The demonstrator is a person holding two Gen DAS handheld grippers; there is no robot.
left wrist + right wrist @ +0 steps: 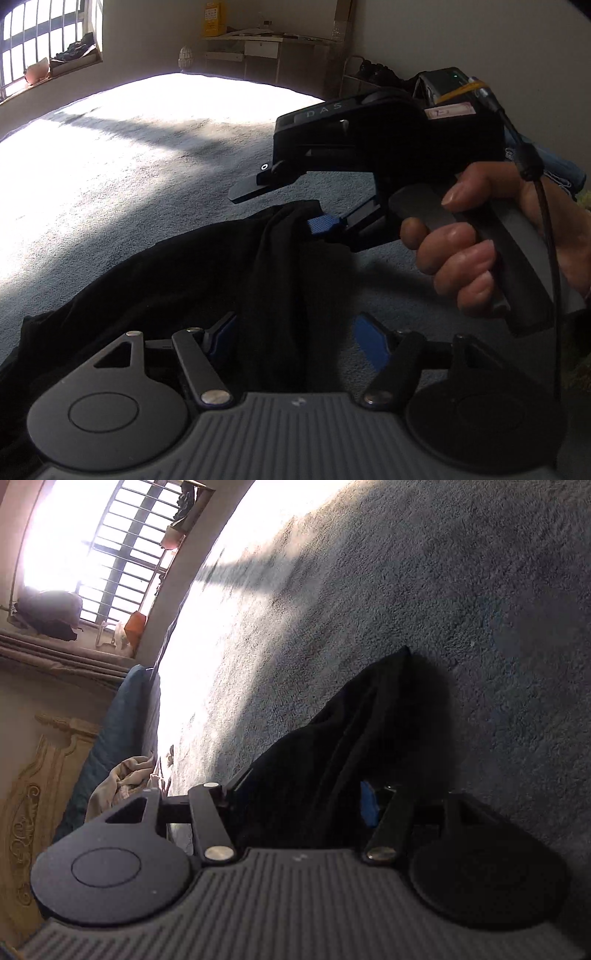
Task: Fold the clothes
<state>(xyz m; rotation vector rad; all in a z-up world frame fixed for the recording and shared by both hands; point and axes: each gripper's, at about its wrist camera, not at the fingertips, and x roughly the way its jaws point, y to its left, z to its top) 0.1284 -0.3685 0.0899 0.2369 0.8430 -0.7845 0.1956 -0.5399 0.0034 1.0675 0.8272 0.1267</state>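
Both grippers, left gripper [299, 332] & right gripper [284, 206], jaws apart w/ black garment [166, 280] draped between pads on grey bed cover [147, 177]; close on the edges evenly before lifting.

Landmark: barred window [44, 40]. Grey-blue carpet [147, 177] runs out from below it, with a bright sun patch [177, 99] on the stretch nearest the window. On the sill: dark bundle [77, 48], pale bowl-like item [37, 70]. Along the wall right of the window: white desk [258, 48], yellow box [212, 18] on top of it, small white lattice object [186, 57] on the floor beside it. Right wrist view: blue cushion [122, 723] and crumpled beige cloth [118, 779] below the window, carved wooden panel [33, 794] next to them.
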